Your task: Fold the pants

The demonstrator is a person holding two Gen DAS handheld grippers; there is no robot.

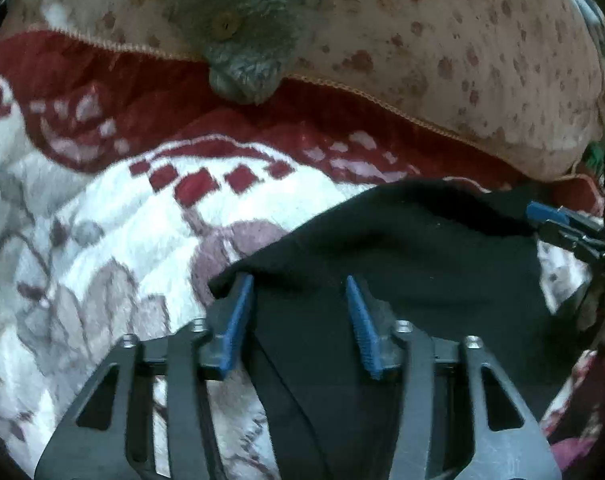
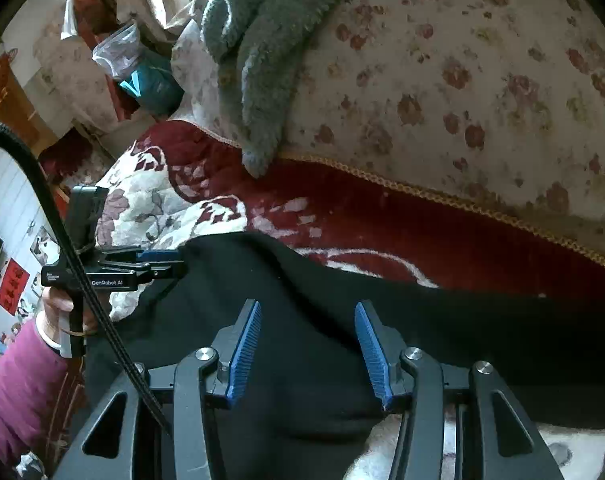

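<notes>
Pants (image 1: 402, 248), black, lie on a red-and-white flowered blanket (image 1: 102, 208) in the left wrist view, with a beige spotted cushion (image 1: 442, 60) behind and a grey fleece garment (image 1: 238, 68) hanging over its edge. The left gripper (image 1: 298, 286) stands partly open over the pants' near corner; its left blue pad sits at the cloth's edge, the right pad over the cloth, and nothing is pinched between them. At the right edge the right gripper (image 1: 550, 220) reaches the pants' far side; from here its grip cannot be told. In the right wrist view the pants (image 2: 442, 328) spread across the blanket (image 2: 342, 216) below the cushion (image 2: 462, 92). The right gripper (image 2: 306, 310) hovers partly open above the black cloth, clamping nothing. To the left, a hand (image 2: 60, 304) in a purple sleeve (image 2: 18, 384) carries the left gripper (image 2: 174, 262), its tips at the pants' edge.
</notes>
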